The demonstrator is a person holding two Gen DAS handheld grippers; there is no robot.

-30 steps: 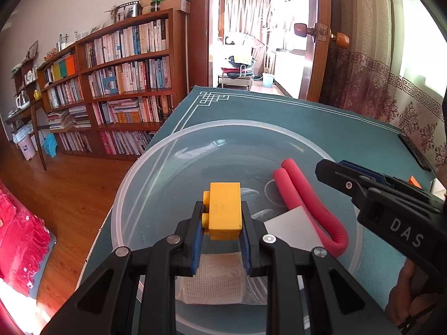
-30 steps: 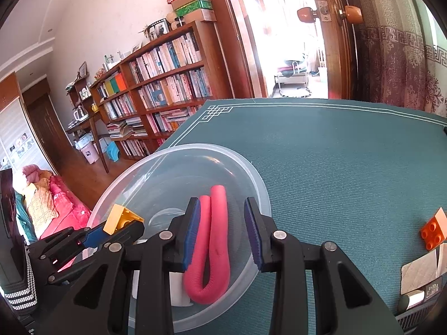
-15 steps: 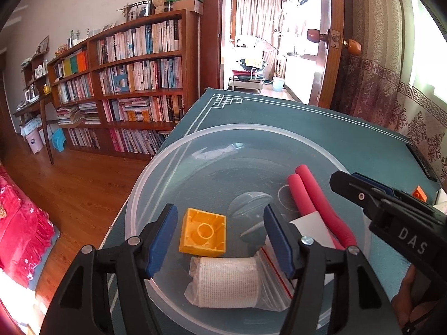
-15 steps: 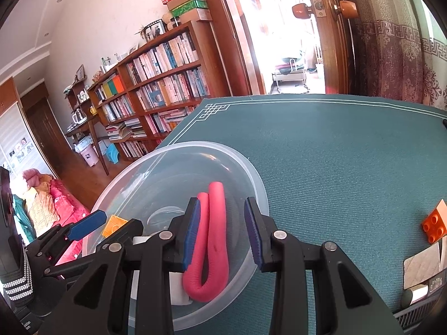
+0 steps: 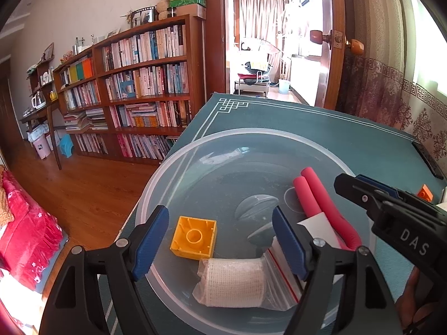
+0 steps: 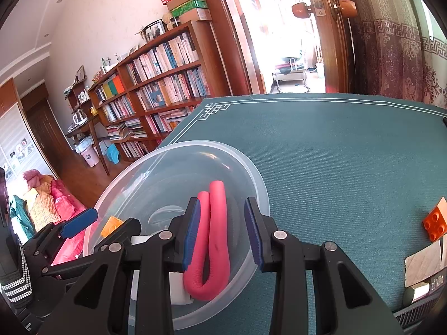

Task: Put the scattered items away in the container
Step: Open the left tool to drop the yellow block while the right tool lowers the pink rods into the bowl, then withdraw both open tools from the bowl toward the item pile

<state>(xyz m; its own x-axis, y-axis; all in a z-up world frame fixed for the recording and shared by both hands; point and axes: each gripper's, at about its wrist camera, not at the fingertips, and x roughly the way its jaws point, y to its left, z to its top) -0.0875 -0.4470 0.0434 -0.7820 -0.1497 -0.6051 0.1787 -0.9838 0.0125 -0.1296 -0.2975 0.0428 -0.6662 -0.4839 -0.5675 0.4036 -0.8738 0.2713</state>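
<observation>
Left gripper (image 5: 219, 240) fingers wide, empty, over clear plastic bowl (image 5: 195, 150); yellow brick (image 5: 194, 237) lies upside down inside. Right gripper (image 6: 222, 231) narrowly parted, empty, above pink foam tube (image 6: 215, 240) in bowl. Orange brick (image 6: 435, 223) far right on table.

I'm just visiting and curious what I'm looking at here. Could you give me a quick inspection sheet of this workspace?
Surface: teal table mat with a white border pattern.
Job's things: clear plastic bowl holding a yellow block lying upside down, a folded pink foam tube, a bagged gauze roll and a white card. An orange block lies outside on the mat.
Clutter: a beige tile and a small roll near the right edge of the mat.
Grippers: left gripper open over the bowl, holding nothing; right gripper open above the tube.
Cables: nothing seen.
Surroundings: bookshelf, open doorway, wooden floor.
</observation>
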